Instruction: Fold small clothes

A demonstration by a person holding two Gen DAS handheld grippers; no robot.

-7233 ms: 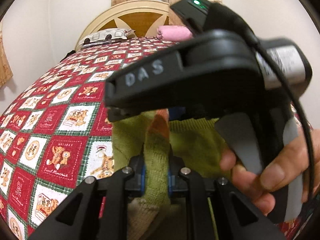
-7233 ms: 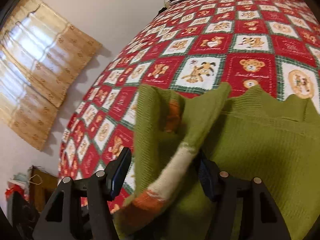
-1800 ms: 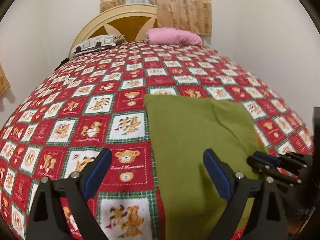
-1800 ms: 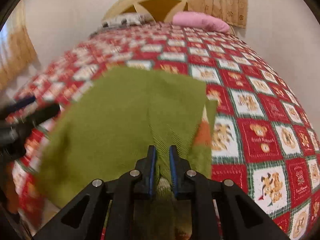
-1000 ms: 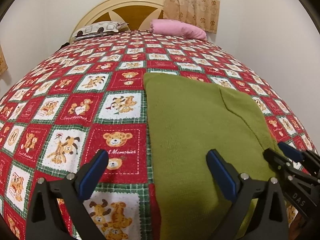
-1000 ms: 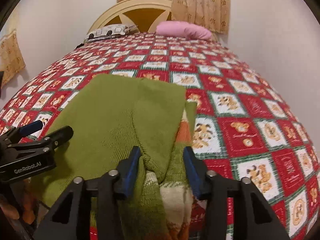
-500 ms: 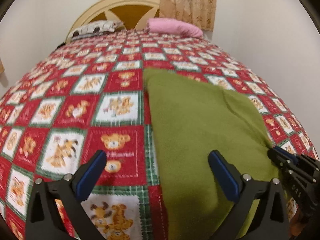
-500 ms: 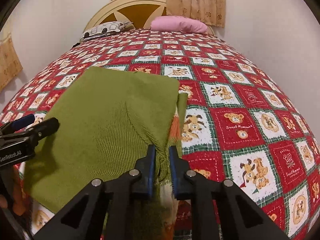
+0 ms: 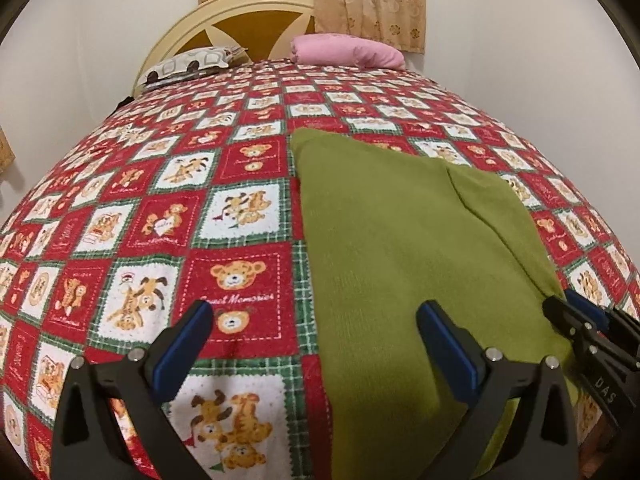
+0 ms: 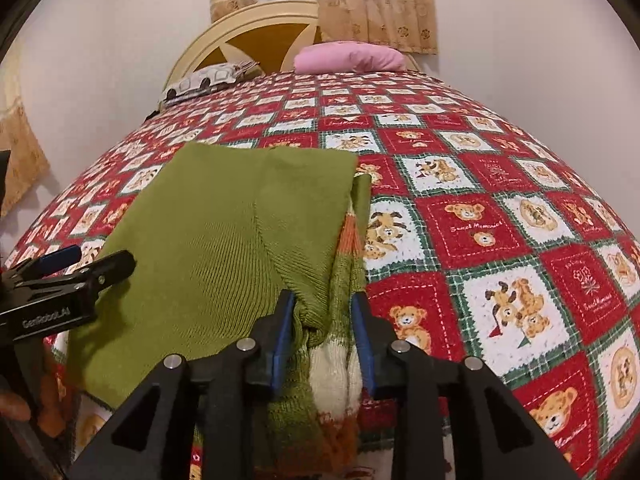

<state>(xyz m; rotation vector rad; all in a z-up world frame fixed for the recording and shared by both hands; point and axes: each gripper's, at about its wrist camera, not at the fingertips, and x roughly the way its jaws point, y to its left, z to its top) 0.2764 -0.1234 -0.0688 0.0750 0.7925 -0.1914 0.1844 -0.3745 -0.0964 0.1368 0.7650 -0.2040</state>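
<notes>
A green knit sweater (image 9: 400, 248) lies folded flat on the bed; it also shows in the right wrist view (image 10: 224, 248), with an orange-and-white striped cuff (image 10: 332, 360) at its near right edge. My left gripper (image 9: 312, 344) is open and empty, jaws wide over the sweater's left edge. My right gripper (image 10: 324, 328) is open, its jaws standing on either side of the sweater's near right corner and cuff, not pinching it. Each gripper shows in the other's view: the right one in the left wrist view (image 9: 584, 328), the left one in the right wrist view (image 10: 68, 284).
The bed has a red, white and green teddy-bear quilt (image 9: 168, 208). A pink pillow (image 9: 344, 50) and a patterned pillow (image 9: 188, 66) lie at the wooden headboard (image 9: 248, 20). Walls stand to the left and right; curtains hang behind.
My right gripper, shut on the sweater's corner half a second ago, has opened and let it go. The left gripper stays open; the sweater lies still.
</notes>
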